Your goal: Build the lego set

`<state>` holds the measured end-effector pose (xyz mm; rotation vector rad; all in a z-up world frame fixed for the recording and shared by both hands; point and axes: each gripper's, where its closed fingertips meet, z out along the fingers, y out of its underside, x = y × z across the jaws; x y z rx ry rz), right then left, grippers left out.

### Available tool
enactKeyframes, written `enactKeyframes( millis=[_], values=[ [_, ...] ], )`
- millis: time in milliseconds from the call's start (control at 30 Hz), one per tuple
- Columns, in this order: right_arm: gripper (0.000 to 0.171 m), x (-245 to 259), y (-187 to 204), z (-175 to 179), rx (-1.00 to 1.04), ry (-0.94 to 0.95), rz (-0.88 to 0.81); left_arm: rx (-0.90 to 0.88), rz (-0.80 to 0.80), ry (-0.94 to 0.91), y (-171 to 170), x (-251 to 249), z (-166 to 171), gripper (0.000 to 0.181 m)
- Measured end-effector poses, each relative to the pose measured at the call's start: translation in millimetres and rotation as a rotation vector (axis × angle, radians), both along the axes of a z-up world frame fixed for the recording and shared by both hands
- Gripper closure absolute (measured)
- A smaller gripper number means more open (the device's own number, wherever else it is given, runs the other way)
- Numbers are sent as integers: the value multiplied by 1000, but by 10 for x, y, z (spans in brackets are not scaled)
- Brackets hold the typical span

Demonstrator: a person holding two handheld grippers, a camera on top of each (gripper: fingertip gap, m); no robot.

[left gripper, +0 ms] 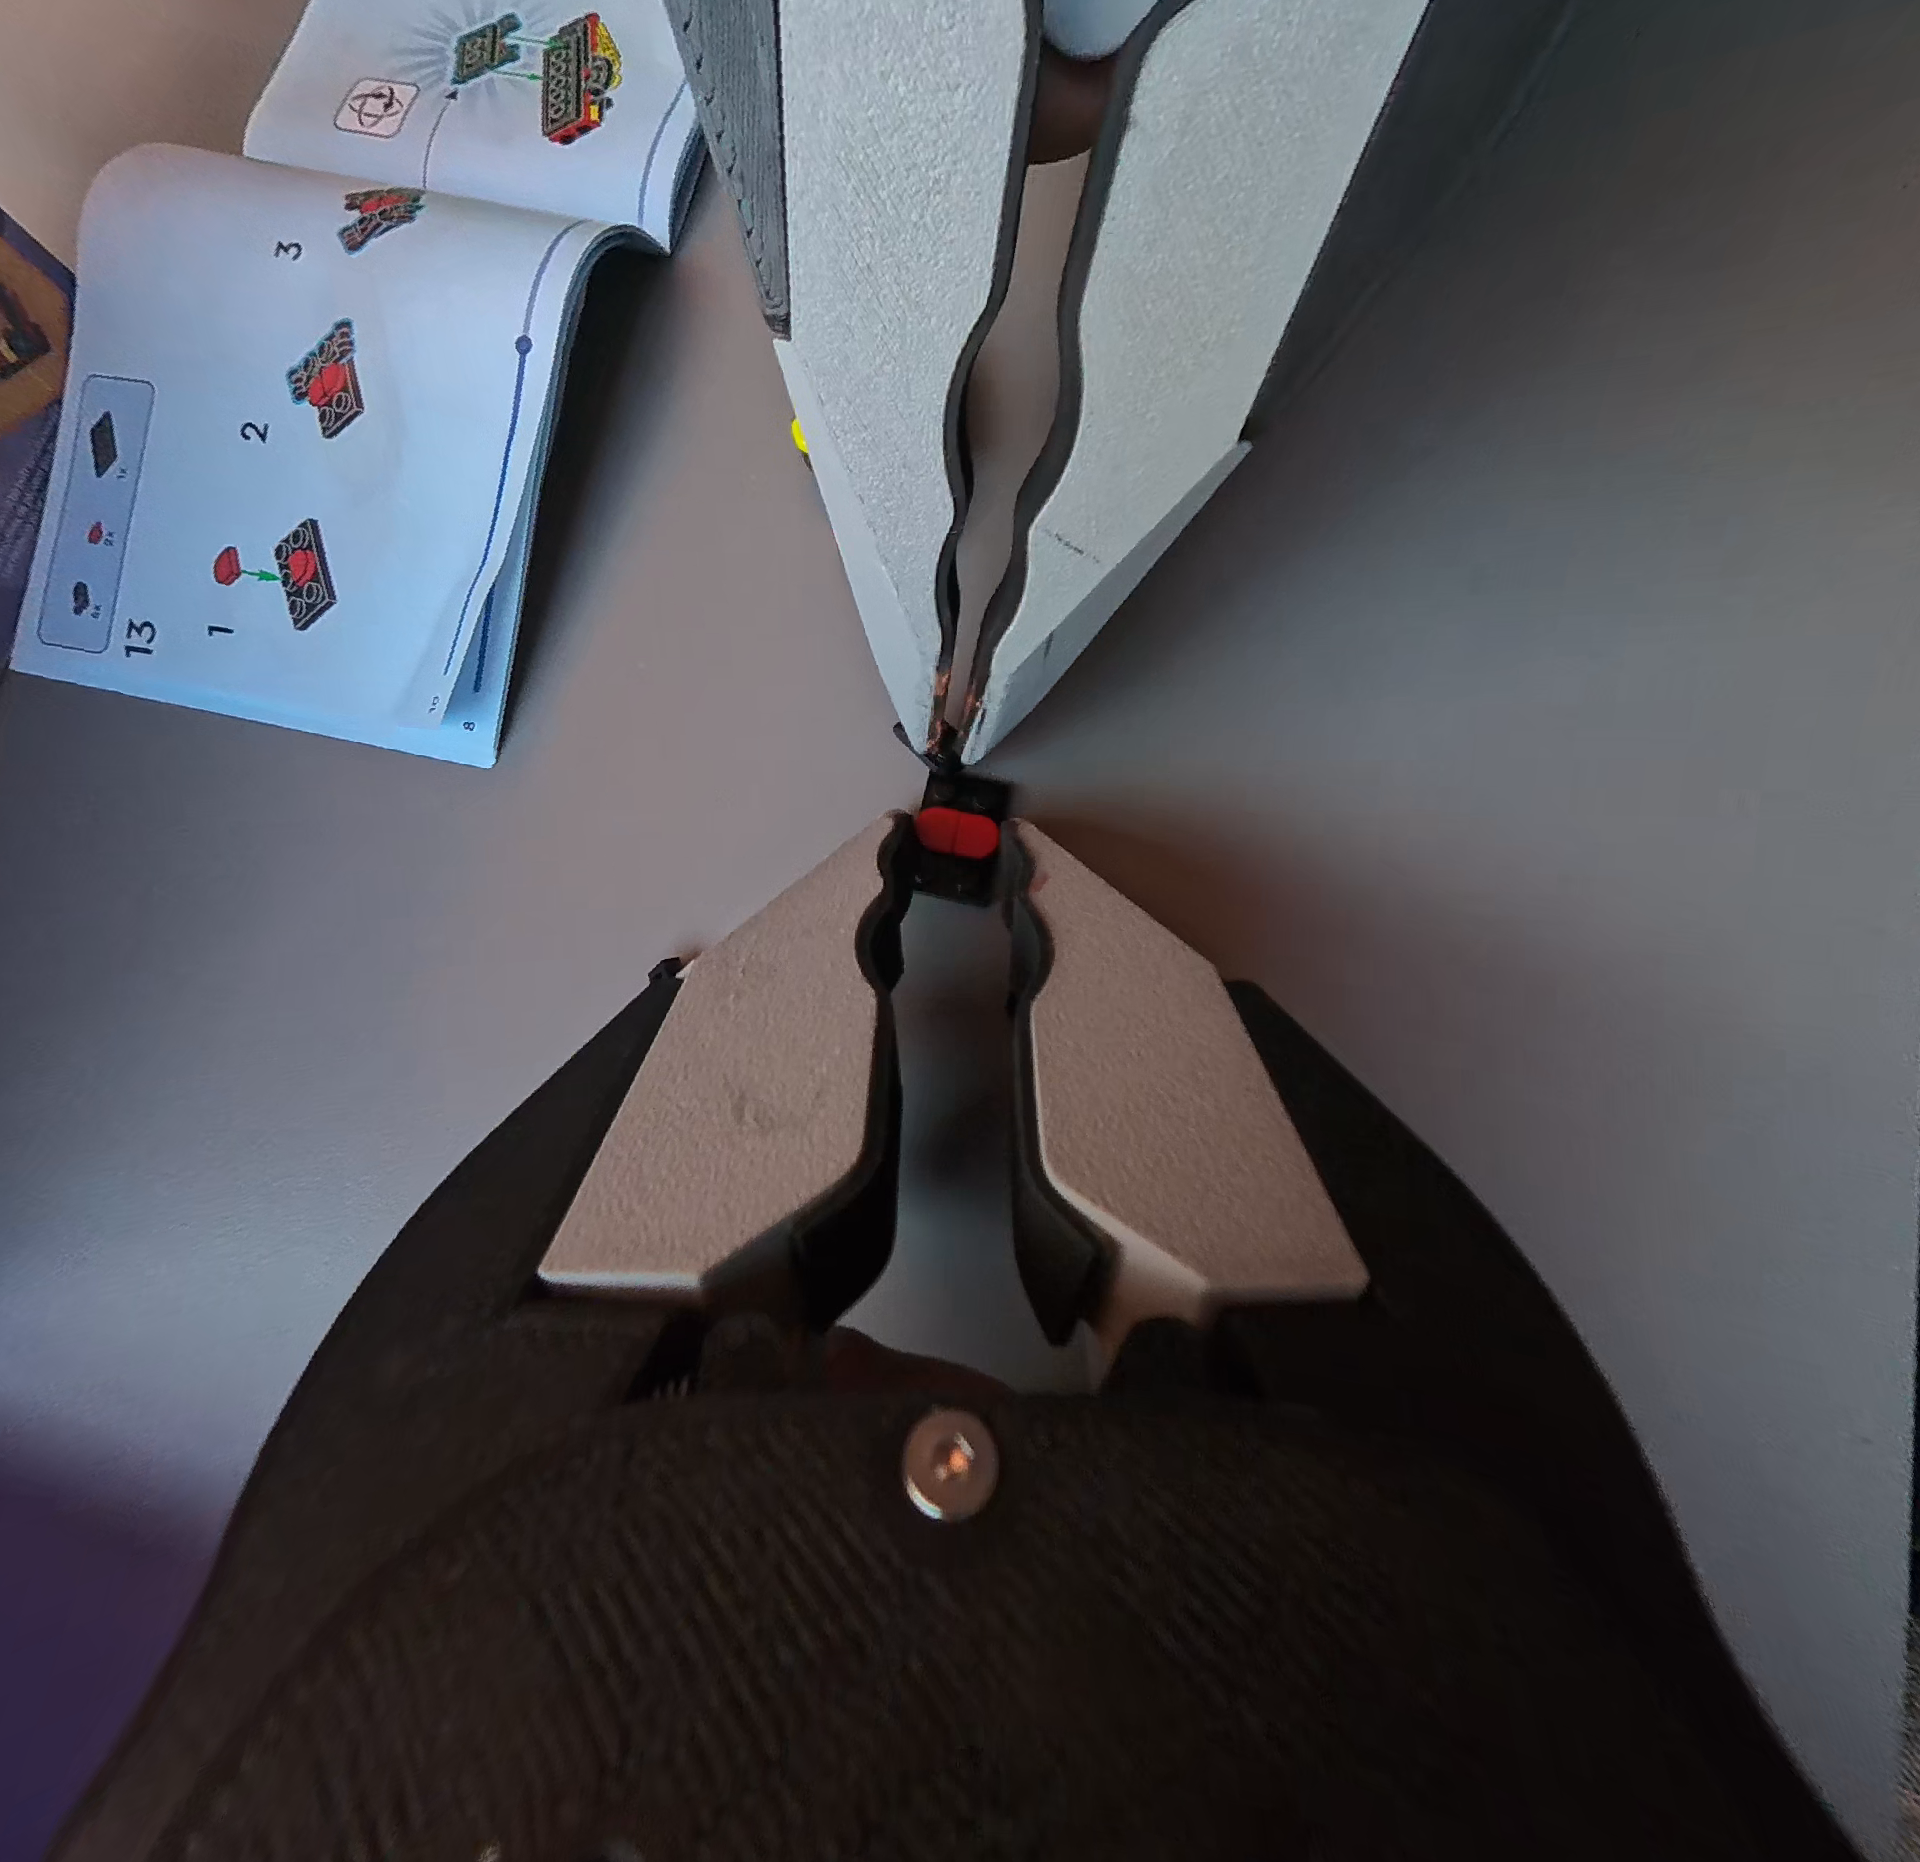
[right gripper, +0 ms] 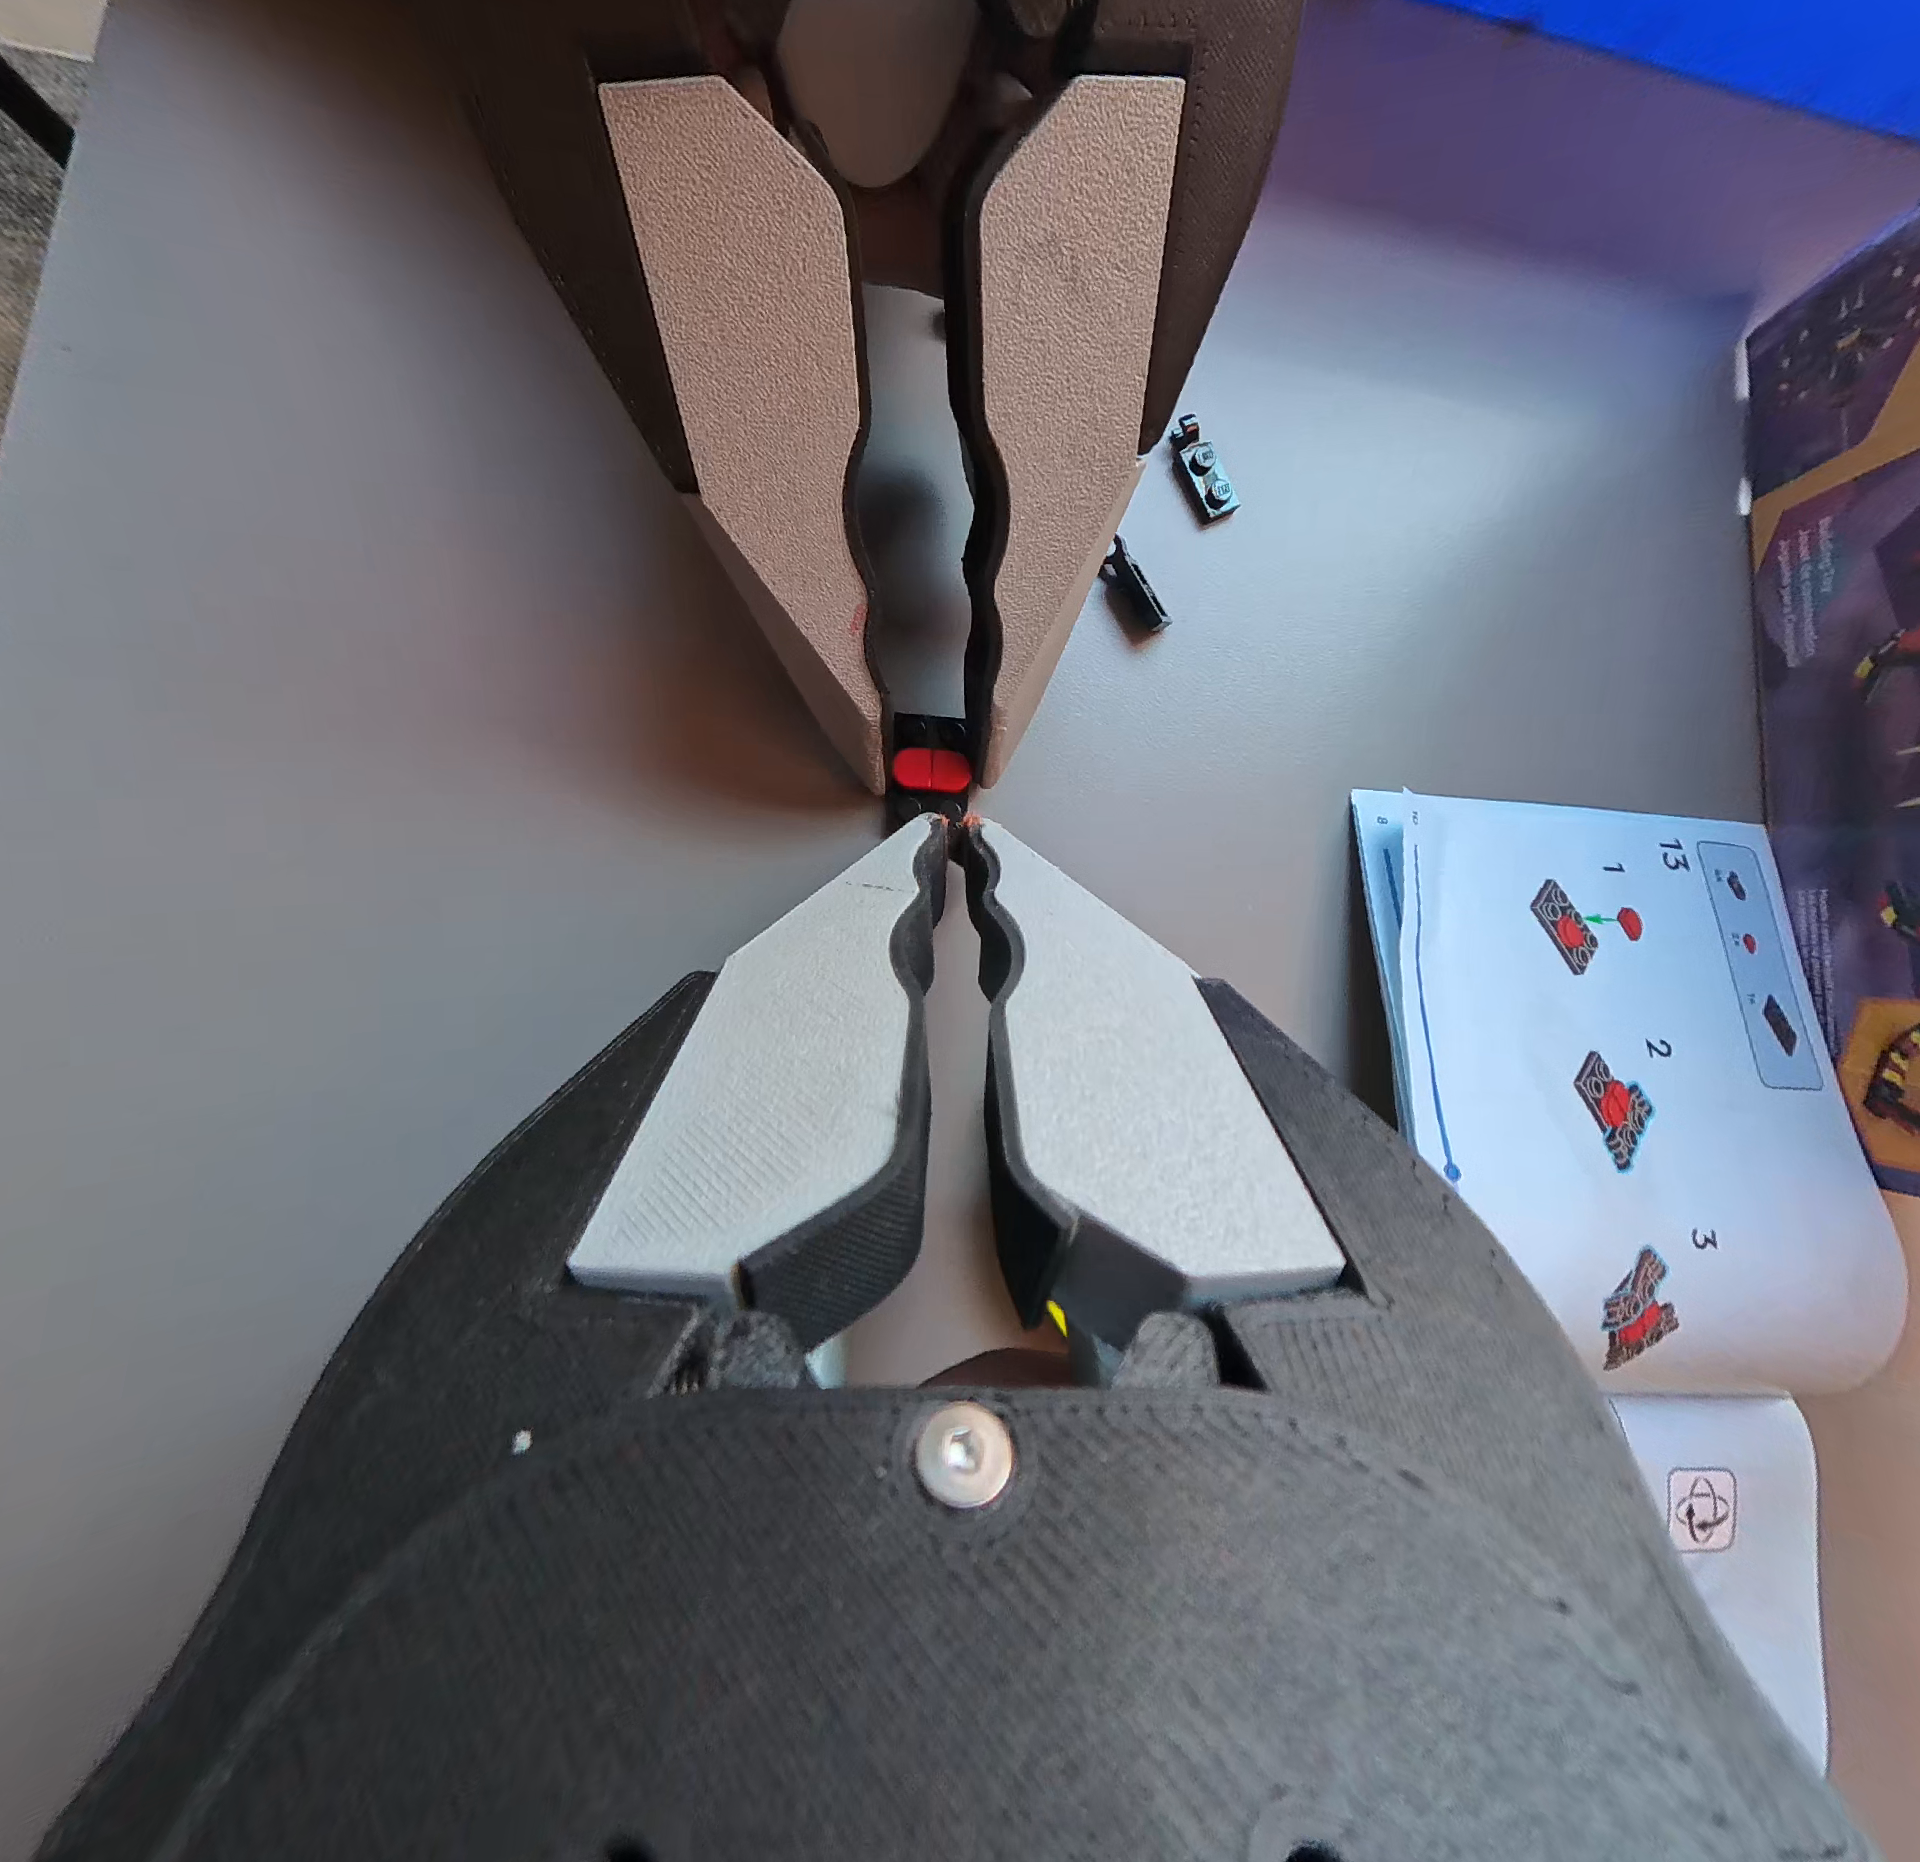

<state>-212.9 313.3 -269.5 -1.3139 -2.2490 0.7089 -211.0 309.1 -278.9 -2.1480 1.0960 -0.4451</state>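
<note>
A small black plate [left gripper: 961, 882] carrying two red round pieces [left gripper: 956, 836] is clamped between my left gripper's [left gripper: 956, 841] fingers, just above the grey table. It also shows in the right wrist view [right gripper: 932, 734], with the red pieces [right gripper: 932, 770] on top. My right gripper [right gripper: 956, 827] faces the left one tip to tip. Its jaws are nearly closed on a small black piece [left gripper: 947, 763], which touches the plate's end. In the left wrist view the right gripper [left gripper: 954, 737] comes down from the top.
An open instruction booklet [left gripper: 312, 410] [right gripper: 1621, 1085] lies beside the grippers, with the set's box [right gripper: 1849, 669] behind it. Two loose black pieces [right gripper: 1207, 472] [right gripper: 1138, 586] lie near the left gripper. A yellow piece [left gripper: 800, 432] peeks out behind the right finger. The table edge [right gripper: 62, 254] is on the left. My two grippers' fingertips are within a few centimetres of each other.
</note>
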Motion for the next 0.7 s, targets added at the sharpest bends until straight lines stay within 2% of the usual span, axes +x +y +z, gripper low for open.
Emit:
enactKeyframes(
  millis=[700],
  values=[
    [171, -9, -37, -33, 75, -4, 127, 0, -20, -33, -9, 13, 0, 167]
  ],
)
